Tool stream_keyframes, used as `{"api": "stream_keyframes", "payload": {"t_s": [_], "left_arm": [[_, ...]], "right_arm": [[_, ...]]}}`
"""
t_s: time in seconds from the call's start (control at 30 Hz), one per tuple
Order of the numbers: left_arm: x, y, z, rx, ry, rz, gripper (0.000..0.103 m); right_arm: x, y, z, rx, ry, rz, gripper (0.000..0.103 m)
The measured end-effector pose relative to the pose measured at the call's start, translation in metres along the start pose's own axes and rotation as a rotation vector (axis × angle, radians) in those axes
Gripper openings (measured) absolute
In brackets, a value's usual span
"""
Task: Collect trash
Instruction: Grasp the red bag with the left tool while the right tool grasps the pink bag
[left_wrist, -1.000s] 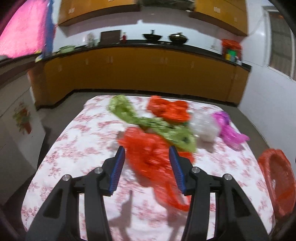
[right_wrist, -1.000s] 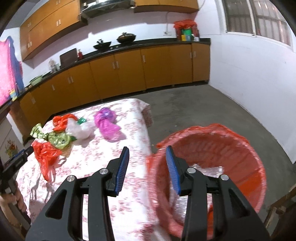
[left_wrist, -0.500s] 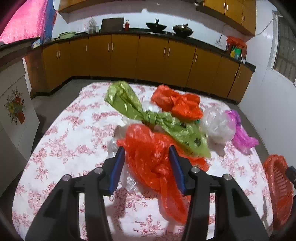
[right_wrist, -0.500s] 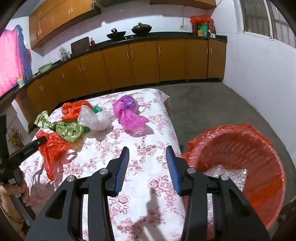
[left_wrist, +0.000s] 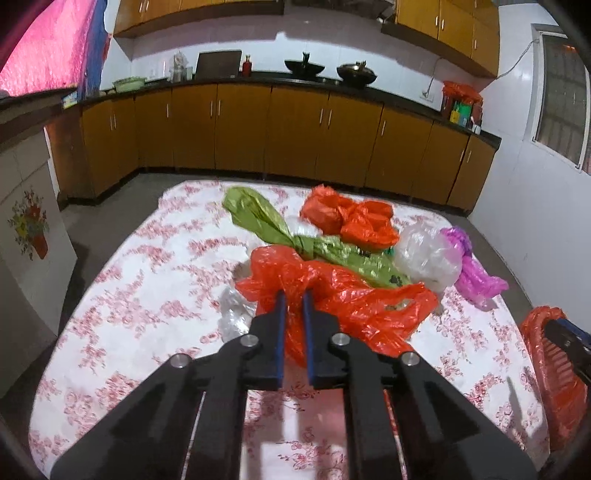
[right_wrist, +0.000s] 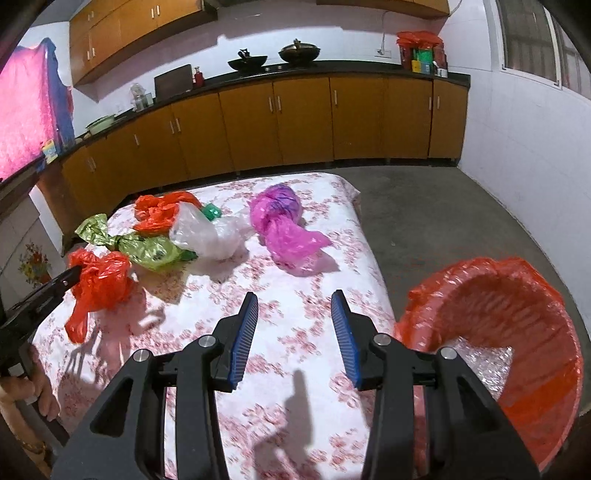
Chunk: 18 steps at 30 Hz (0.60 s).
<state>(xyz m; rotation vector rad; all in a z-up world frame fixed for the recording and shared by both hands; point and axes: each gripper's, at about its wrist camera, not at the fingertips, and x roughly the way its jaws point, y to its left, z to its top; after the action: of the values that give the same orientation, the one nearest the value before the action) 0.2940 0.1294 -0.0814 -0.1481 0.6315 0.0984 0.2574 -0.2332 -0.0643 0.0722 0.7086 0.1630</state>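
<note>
A crumpled red plastic bag (left_wrist: 351, 295) (right_wrist: 103, 280) lies at the near left of the floral table (left_wrist: 147, 280). My left gripper (left_wrist: 294, 295) is closing on it, its pads pinching a fold of the bag. Behind the bag lie a green bag (left_wrist: 258, 218), a second red bag (left_wrist: 354, 218), a clear bag (left_wrist: 428, 254) and a pink bag (left_wrist: 476, 273). My right gripper (right_wrist: 294, 299) hovers open over the table's near right part, with nothing between its fingers. A red-lined bin (right_wrist: 517, 295) stands off the table's right side.
Crinkled clear plastic lies in the bin's bottom (right_wrist: 484, 365). Orange kitchen cabinets (right_wrist: 295, 122) run along the far wall. Grey floor (right_wrist: 424, 221) lies to the right of the table. A hand (right_wrist: 40, 395) holds the left gripper's handle at the table's left edge.
The left jaws went from wide apart around the red bag to pinched on it. The right gripper swung left from over the bin to over the table.
</note>
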Motion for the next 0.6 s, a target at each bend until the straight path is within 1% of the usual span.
{"api": "stream_keyframes", "payload": {"t_s": [0.13, 0.23, 0.4, 0.6], "left_arm": [[-0.017, 0.004, 0.006, 0.008, -0.042, 0.000, 0.010], [-0.029, 0.009, 0.012, 0.000, -0.071, 0.001, 0.010], [-0.043, 0.021, 0.021, -0.016, -0.105, 0.028, 0.010], [-0.045, 0.033, 0.031, -0.032, -0.120, 0.073, 0.010]], "right_arm": [[0.013, 0.013, 0.009, -0.018, -0.010, 0.020, 0.043], [0.029, 0.015, 0.016, -0.006, -0.004, 0.023, 0.043], [0.069, 0.013, 0.036, 0.025, 0.023, 0.006, 0.043], [0.114, 0.014, 0.052, 0.009, 0.081, -0.029, 0.043]]}}
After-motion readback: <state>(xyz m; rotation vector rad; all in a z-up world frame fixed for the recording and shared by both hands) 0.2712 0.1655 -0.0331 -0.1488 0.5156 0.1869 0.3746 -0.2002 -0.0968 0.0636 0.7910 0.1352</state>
